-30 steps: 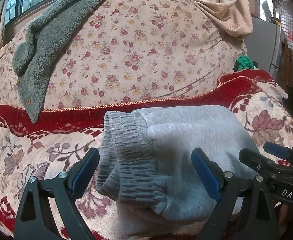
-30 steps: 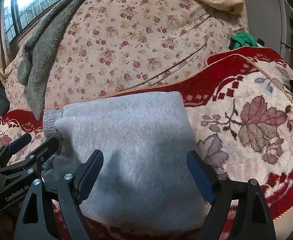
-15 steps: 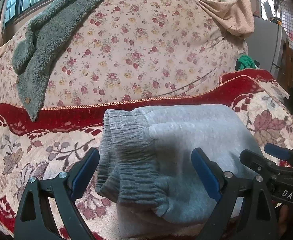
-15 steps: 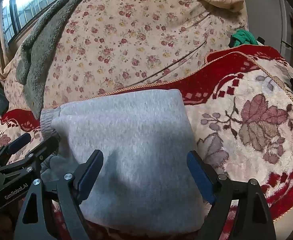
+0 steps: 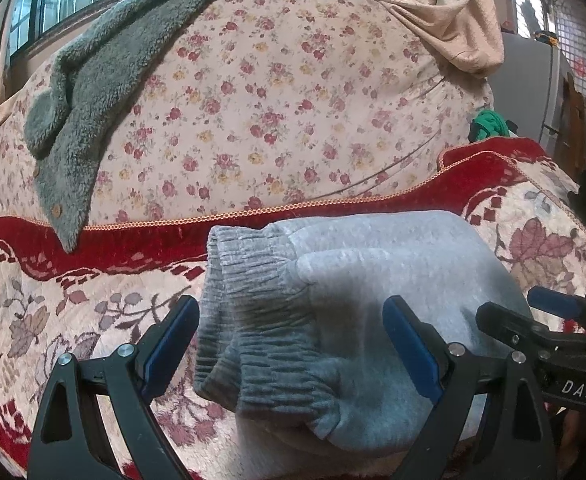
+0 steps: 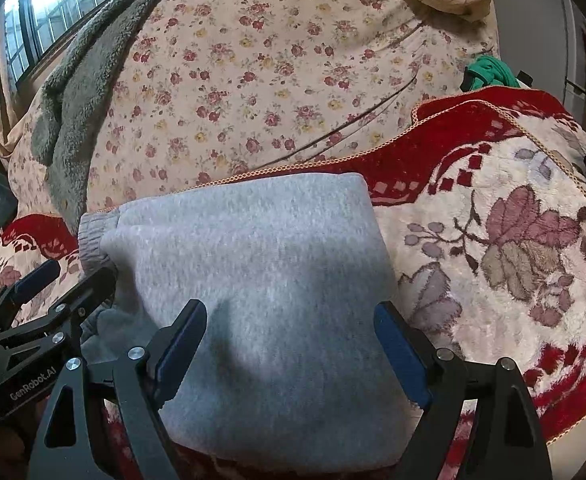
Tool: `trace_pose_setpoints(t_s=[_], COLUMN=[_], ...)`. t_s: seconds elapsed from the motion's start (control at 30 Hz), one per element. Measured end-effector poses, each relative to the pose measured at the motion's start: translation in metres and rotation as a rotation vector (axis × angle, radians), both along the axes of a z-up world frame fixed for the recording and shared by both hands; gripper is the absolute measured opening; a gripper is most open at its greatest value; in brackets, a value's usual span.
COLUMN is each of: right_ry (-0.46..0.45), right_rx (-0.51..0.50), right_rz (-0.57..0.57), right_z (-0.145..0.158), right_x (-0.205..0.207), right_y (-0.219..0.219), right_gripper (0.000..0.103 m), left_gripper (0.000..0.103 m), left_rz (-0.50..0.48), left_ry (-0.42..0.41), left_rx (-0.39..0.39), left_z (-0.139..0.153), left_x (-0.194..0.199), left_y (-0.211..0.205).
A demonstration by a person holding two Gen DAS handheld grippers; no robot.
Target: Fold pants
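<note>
Here your left gripper [image 5: 289,344] and right gripper [image 6: 289,344] stood wide open, holding nothing, over the folded pants [image 6: 261,264]; you needed only a gentle flattening press.

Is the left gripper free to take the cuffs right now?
Probably yes: the left gripper is open, the ribbed cuffs lie between its fingers, and nothing covers them.

The grey sweatpants [image 5: 393,280] lay folded into a compact, thick bundle on a red and cream flowered blanket [image 5: 53,300], near its red border. Their ribbed, elastic cuffs [image 5: 261,320] were stacked at the bundle's left end, one over the other. The soft fleece top layer [image 6: 261,264] was smooth and flat, with neat, rounded edges.
</note>
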State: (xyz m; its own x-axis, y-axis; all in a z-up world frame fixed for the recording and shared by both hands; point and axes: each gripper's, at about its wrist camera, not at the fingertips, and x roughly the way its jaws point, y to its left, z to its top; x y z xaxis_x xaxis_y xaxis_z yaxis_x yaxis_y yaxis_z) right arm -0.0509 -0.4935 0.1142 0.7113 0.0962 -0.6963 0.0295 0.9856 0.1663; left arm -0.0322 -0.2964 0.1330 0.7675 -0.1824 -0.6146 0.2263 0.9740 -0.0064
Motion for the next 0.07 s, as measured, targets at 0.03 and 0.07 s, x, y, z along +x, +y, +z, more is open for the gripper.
trace_pose_setpoints(t_s=[0.03,0.07], right_ry=[-0.001,-0.001], right_rx=[0.0,-0.001], right_rz=[0.0,0.0], right_z=[0.0,0.0001], right_x=[0.0,0.0002], right_y=[-0.0004,0.0], right_gripper=[0.089,0.089], left_gripper=[0.093,0.093], left_rz=[0.002,0.005], left_ry=[0.001,0.002], left_rx=[0.001,0.003], left_z=[0.0,0.0], left_x=[-0.0002,0.0003], left_y=[-0.0005,0.0003])
